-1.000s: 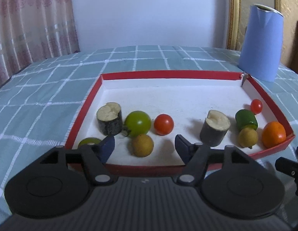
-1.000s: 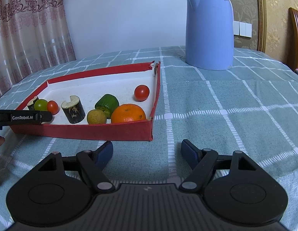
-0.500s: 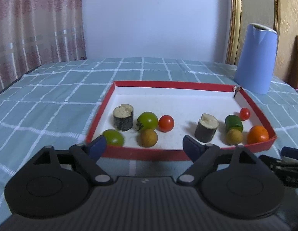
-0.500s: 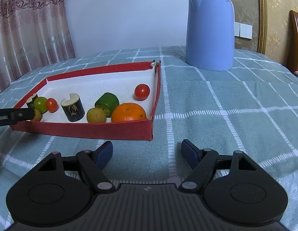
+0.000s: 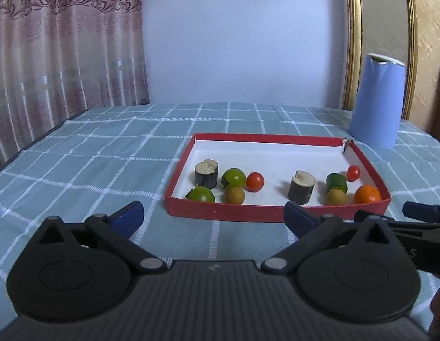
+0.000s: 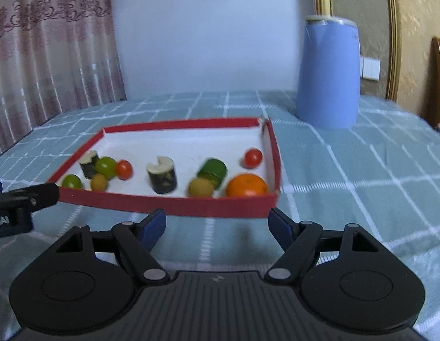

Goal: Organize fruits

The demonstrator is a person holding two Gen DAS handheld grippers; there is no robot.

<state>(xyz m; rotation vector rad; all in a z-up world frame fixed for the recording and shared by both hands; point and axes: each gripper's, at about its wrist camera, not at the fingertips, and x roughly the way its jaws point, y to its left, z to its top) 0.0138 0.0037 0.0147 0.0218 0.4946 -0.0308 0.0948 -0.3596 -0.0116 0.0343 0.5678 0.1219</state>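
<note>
1. the fruits lay in the red tray (image 5: 276,215) on the checked counter (image 5: 92,164), all along its near side.
2. the green tomato (image 5: 201,194) looked light, smooth and easily bruised; best taken across its round middle.
3. round, it showed no long axis.
4. the left tongs (image 5: 212,217) had just been opening, empty; the right tongs (image 6: 217,224) were released, empty.

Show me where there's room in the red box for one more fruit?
The back half of the red box is bare, and a gap sits between the red tomato and right sugarcane piece. The front corners are crowded.
</note>
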